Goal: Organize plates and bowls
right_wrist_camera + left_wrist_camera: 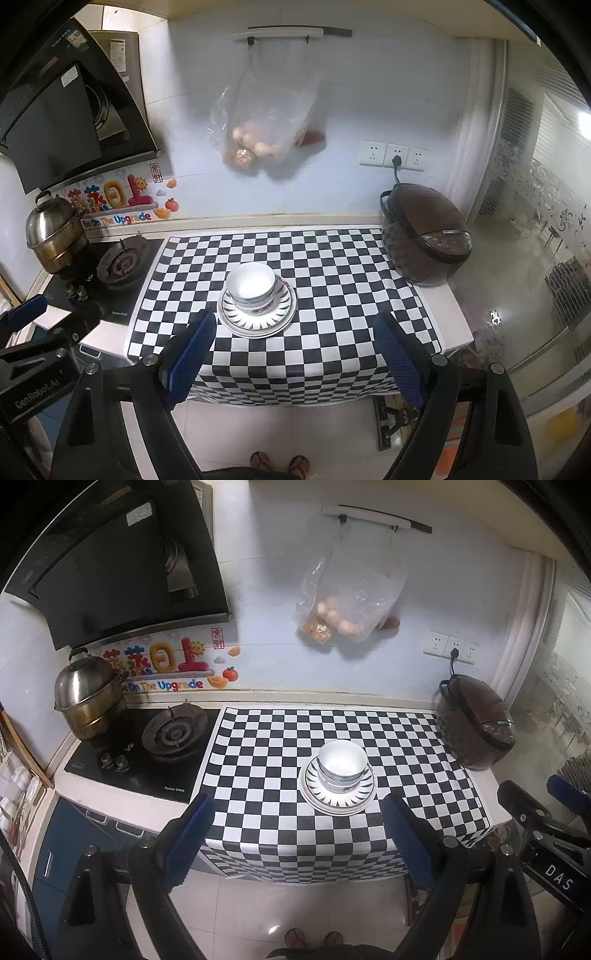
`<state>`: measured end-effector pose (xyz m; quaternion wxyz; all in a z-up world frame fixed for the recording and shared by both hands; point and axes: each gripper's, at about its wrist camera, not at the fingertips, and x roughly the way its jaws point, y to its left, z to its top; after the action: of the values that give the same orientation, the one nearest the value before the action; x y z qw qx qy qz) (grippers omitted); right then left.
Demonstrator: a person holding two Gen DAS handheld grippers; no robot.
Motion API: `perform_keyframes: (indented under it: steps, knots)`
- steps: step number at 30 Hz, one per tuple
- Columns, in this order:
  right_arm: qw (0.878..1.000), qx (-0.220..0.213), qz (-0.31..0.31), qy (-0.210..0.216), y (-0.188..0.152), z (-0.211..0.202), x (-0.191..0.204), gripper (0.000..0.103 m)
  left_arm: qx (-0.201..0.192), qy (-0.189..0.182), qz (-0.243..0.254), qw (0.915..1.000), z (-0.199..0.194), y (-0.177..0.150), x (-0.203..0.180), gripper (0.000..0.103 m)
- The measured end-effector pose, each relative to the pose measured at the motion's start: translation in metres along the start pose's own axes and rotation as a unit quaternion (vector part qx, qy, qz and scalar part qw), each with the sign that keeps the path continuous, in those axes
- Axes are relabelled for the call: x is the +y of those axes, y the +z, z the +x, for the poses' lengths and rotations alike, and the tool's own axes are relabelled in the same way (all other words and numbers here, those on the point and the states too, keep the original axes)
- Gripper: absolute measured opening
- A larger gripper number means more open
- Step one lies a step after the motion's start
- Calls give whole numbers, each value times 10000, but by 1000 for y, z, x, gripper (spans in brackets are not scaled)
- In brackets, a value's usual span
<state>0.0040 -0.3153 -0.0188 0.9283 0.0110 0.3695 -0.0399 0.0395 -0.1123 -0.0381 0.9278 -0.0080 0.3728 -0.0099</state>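
Going L to R. Far left, a lidded stainless-steel steamer pot (pixel 86 698) sits on the black glass gas hob (pixel 147 749); neither is part of our job.

Next, our left gripper (pixel 297 834) hangs off the front edge of the black-and-white checkered tabletop (pixel 258 760), blue-padded fingers (pixel 190 838) spread wide w/ nothing between them.

Mid-tabletop is the task's stuff: white ceramic bowls w/ dark rim trim (pixel 341 766), nested (looks like 2, can't be sure), sitting on stacked round white plates w/ black ray pattern (pixel 338 797) (at least 2 rims show). All in one tidy pile, well apart from both grippers.

Our right gripper (pixel 293 349) is also back at the front edge, fingers (pixel 397 358) spread, empty.

Far right, a brown electric rice cooker (pixel 424 236), plugged in, untouched.

Our read: no loose dish shows anywhere else on the tabletop, so the stacking looks done or v. nearly so. What's left, if anything, is prob. just backing off, unless the pile must go elsewhere, which we can't tell from here.
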Motion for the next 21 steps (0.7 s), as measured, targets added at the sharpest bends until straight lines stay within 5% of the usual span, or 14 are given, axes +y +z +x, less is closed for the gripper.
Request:
perform_keyframes:
  steps: [21]
  knots:
    - [9999, -79, 107, -95, -8, -12, -10, 89, -189, 58, 64, 9998, -16, -2, -2, 93]
